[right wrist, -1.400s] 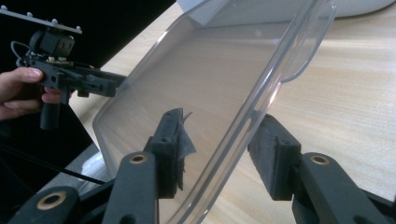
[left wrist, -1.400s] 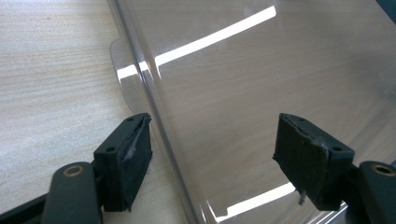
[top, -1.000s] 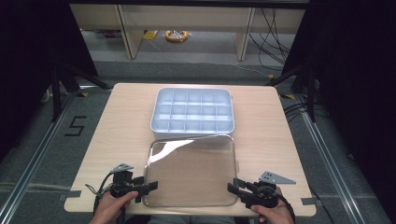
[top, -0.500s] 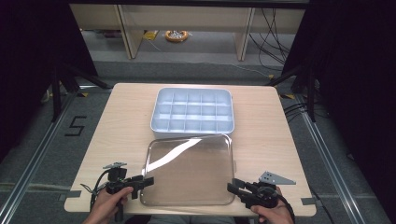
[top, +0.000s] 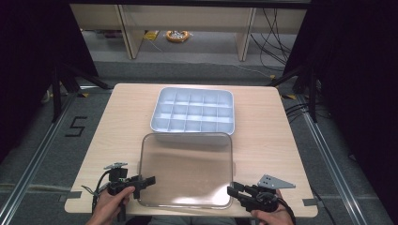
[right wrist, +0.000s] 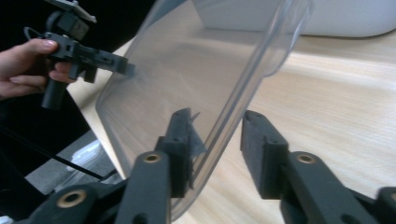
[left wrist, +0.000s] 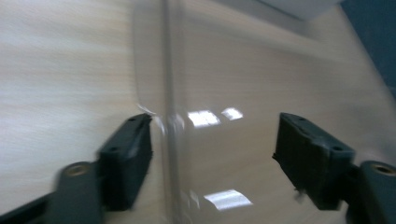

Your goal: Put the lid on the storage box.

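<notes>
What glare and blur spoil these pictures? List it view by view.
High view: sharp, with a pale glare band along the near edge of the clear lid. Left gripper view: motion-blurred throughout, the table grain smeared, bright square reflections on the lid between the open jaws. Right gripper view: the lid's rim is fairly crisp between the jaws, while the white tray behind is soft.

The lid (top: pixel 187 169) lies on the table (top: pixel 277 140) before the tray (top: pixel 193 116).
</notes>
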{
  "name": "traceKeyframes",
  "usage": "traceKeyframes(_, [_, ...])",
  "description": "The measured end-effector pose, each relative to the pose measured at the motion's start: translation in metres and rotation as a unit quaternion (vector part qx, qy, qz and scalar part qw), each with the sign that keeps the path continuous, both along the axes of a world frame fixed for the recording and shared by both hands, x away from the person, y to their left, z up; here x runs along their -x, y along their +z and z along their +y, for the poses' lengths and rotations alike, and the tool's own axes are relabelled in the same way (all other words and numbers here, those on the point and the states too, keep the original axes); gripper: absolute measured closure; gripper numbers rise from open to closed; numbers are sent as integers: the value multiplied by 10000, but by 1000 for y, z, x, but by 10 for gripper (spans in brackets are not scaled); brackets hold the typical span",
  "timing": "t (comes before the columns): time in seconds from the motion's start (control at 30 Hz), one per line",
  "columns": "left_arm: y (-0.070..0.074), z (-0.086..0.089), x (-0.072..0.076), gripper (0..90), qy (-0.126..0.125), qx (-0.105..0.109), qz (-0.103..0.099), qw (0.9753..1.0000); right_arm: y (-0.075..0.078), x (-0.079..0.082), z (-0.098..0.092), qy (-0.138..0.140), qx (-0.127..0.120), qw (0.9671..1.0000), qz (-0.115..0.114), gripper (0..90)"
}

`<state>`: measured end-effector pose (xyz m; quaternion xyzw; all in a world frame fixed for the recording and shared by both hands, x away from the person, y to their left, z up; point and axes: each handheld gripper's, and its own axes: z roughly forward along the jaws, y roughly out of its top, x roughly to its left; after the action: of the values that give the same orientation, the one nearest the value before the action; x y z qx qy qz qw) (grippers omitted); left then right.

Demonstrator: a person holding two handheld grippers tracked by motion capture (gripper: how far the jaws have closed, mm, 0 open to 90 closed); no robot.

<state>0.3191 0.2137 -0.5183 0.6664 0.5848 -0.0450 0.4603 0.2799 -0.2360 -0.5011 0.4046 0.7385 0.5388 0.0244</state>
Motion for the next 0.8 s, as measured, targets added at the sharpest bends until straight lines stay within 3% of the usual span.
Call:
traceKeyframes(0.03, [0, -2, 1, 349, -21, -88, -20, 10000, -1, -1, 0, -34, -15, 10000, -21, 662])
traceKeyframes(0.07, [0, -1, 1, 359, -76, -100, 1, 9999, -1, 1, 0, -112, -169, 9994, 269, 656])
traceKeyframes(0.1, [0, -1, 1, 379, -86, -64, -13, 9999, -5, -3, -3, -90, -56, 9999, 82, 656])
traceKeyframes(0.13, [1, -2, 2, 396, -87, -77, -55, 9999, -7, -4, -4, -149, -75, 9996, 205, 659])
traceKeyframes(0.2, [3, -1, 2, 402, -169, -138, -119, 9997, -7, -4, -5, -182, -62, 9996, 218, 661])
traceKeyframes(0.23, [5, -1, 2, 405, -145, -121, -171, 9997, -7, -3, -4, -210, -207, 9991, 320, 668])
traceKeyframes(0.3, [8, -4, 4, 406, -131, -152, -315, 9993, -7, -5, -6, -177, -224, 9992, 290, 666])
traceKeyframes(0.43, [13, -6, 7, 412, -353, -360, -495, 9975, -10, -6, -7, -332, -259, 9983, 415, 662])
traceKeyframes(0.53, [14, -8, 8, 412, -399, -594, -555, 9959, -10, -7, -9, -389, -166, 9985, 354, 662])
traceKeyframes(0.7, [15, -9, 9, 438, -431, -691, -564, 9951, -9, -5, -7, -447, -36, 9978, 492, 664])
traceKeyframes(0.73, [16, -10, 9, 443, -436, -757, -615, 9943, -9, -5, -8, -483, 153, 9979, 395, 672])
traceKeyframes(0.77, [17, -10, 10, 443, -461, -832, -659, 9933, -9, -5, -8, -483, 153, 9979, 395, 672])
traceKeyframes(0.8, [18, -10, 10, 453, -495, -888, -708, 9923, -8, -4, -6, -444, 16, 9975, 556, 677])
